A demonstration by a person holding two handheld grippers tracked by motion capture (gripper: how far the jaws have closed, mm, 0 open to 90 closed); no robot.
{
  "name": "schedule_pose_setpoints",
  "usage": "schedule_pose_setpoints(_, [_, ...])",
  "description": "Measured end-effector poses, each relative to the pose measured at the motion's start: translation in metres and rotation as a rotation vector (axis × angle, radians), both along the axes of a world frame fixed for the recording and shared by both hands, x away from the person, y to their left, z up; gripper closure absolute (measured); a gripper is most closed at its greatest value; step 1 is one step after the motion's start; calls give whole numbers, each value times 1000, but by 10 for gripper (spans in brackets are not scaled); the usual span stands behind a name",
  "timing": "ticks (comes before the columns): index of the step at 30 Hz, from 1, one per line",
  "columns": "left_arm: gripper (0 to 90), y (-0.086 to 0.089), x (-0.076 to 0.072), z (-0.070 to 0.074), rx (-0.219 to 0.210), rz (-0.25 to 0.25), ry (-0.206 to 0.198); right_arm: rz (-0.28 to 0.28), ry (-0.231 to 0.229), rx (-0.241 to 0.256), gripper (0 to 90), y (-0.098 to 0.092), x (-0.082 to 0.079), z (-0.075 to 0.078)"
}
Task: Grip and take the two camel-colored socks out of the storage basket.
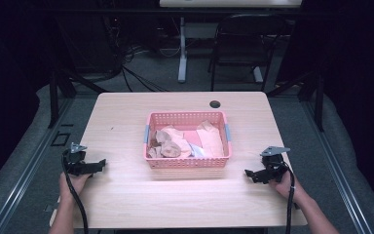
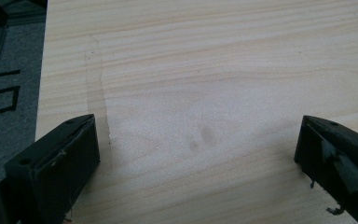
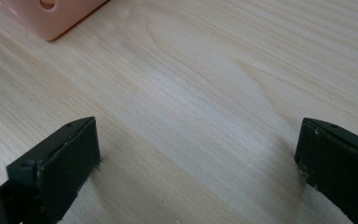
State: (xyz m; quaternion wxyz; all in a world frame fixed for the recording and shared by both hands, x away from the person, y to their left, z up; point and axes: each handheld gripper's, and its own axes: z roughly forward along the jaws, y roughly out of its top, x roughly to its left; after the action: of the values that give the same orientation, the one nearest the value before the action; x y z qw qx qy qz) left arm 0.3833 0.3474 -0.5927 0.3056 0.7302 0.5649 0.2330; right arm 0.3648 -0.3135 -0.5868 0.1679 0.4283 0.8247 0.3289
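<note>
Pink basket (image 1: 187,161) sits mid-tabletop (image 1: 126,112), long axis running 9 to 3 o'clock in the high view, holding a heap of crumpled cloths (image 1: 185,142) in tan, pink and pale tones; how many pieces, cannot tell. Left claw (image 1: 97,164) rests at the near left, at about 8 o'clock from the basket, jaws pointing toward 3 o'clock, i.e. toward the basket's near left corner. Right claw (image 1: 251,174) rests at the near right, at about 4 o'clock from the basket, jaws pointing toward 9 o'clock. Both sit low on the bare wood, each held in a hand at the near edge. In the left gripper view the jaws of the left claw (image 2: 196,154) stand wide apart with nothing but wood grain between them. In the right gripper view the right claw (image 3: 198,154) is likewise spread wide and empty, with a corner of the basket (image 3: 51,18) at 11 o'clock, near but apart from the jaws. Judgement: right claw looks slightly nearer the basket than the left. The cloths lie up and inward from either claw, behind the near wall, so a reach likely needs to rise over the rim and come down from above.
</note>
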Motion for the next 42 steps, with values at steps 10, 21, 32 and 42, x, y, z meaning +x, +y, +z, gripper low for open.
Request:
schedule_pose_setpoints(10, [0,0,0,0,2,-6,1,1,0,1,0,0,0,0])
schedule_pose_setpoints(21, [2,0,5,3,9,-35,29,3,2,0,0,0,-1,0])
schedule_pose_setpoints(32, [0,-2,12,28,-21,-51,154,6,1,-6,0,-1,-1,0])
schedule_pose_setpoints(42, [1,-6,11,58,-30,-44,139,5,0,-6,0,0,-1,0])
